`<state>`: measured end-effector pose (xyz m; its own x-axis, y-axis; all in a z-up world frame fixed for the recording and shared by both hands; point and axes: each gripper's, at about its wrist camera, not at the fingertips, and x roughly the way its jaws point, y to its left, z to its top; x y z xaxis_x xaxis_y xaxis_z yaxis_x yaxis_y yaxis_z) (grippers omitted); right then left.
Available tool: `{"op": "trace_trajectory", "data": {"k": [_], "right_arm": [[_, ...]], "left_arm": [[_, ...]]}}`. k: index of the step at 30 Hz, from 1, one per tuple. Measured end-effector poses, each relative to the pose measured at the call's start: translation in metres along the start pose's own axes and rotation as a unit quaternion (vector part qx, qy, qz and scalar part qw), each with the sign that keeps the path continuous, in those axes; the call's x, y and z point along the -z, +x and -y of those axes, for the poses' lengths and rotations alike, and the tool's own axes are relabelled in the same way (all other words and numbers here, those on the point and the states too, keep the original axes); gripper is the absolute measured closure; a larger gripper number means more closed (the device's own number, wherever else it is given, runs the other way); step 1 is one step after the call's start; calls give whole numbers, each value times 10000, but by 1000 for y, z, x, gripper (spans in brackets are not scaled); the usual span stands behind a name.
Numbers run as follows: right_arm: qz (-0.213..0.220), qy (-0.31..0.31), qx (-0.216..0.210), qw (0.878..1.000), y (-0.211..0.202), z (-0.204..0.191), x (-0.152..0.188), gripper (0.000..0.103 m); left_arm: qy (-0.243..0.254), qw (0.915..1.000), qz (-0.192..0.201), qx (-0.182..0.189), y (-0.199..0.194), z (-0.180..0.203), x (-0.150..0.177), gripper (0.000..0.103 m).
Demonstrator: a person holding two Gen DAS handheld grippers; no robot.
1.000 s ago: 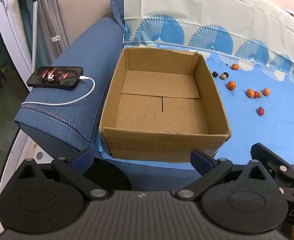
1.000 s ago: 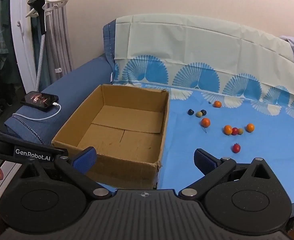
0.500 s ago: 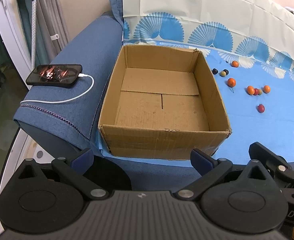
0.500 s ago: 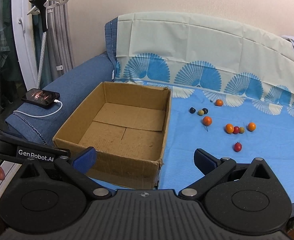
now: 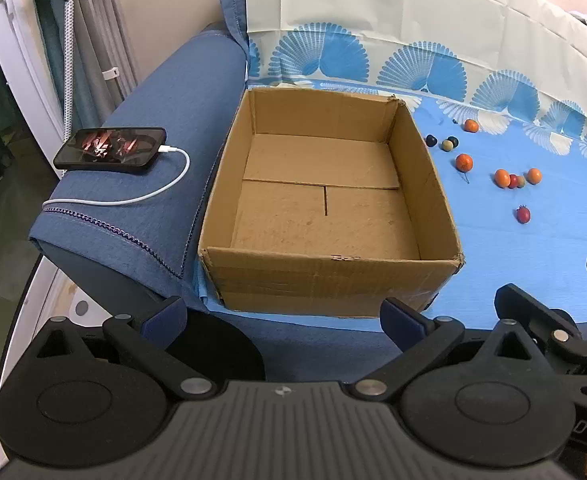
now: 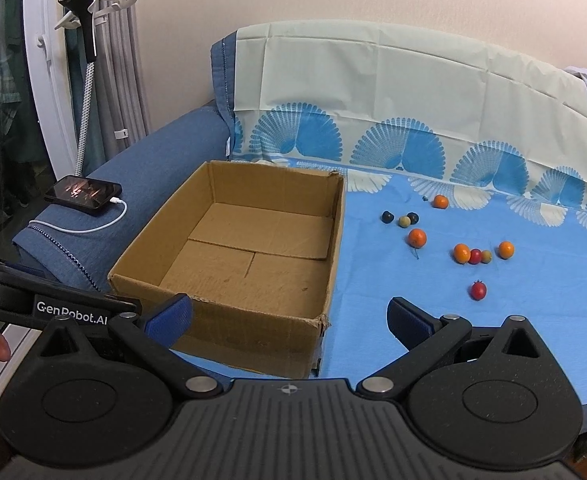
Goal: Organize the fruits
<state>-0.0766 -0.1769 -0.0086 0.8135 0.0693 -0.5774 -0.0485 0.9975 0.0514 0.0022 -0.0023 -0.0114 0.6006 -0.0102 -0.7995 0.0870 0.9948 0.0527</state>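
Broadly, a blue sofa (image 6: 165, 168) draped with a fan-patterned cloth (image 6: 533, 320) carries an open, empty cardboard box (image 5: 325, 280), and the small fruits (image 6: 462, 253) lie scattered on the cloth to the box's right, none of them inside it yet. The left gripper (image 5: 283, 314) faces the box with its fingers spread and nothing between them; the right gripper (image 6: 289, 316) is likewise spread wide and empty. From the right gripper the fruits lie ahead and to the right, the red fruit (image 6: 478, 290) being nearest, just beyond its right finger (image 6: 407, 316); the right arm is judged the nearer one for the first pick. A phone (image 5: 111, 148) on a white charging cable (image 5: 149, 196) rests on the armrest, well apart from the fruit. Readable writing: "GenRobot.AI" on the left gripper's side, seen from the right wrist view
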Motion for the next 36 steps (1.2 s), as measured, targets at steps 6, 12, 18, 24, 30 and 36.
{"op": "trace_trajectory", "data": {"k": [6, 12, 18, 24, 30, 36], "right_arm": [[-5, 8, -56, 10000, 3, 1, 1, 0], [-37, 85, -112, 9999, 5, 5, 1, 0], [51, 296, -162, 9994, 10, 17, 4, 0], [3, 866, -97, 9962, 23, 52, 9, 0], [388, 1508, 584, 9861, 31, 124, 17, 0], [251, 2066, 1438, 9675, 48, 206, 30, 0]], "left_arm": [[-27, 9999, -150, 29, 1, -2, 0, 0], [40, 9998, -181, -35, 2, 4, -2, 0], [197, 9994, -267, -126, 6, 15, -4, 0], [361, 9983, -460, 7, 17, 30, -8, 0], [210, 9967, -410, 675, 29, 61, -26, 0], [1104, 9927, -184, 456, 58, 138, -70, 0]]}}
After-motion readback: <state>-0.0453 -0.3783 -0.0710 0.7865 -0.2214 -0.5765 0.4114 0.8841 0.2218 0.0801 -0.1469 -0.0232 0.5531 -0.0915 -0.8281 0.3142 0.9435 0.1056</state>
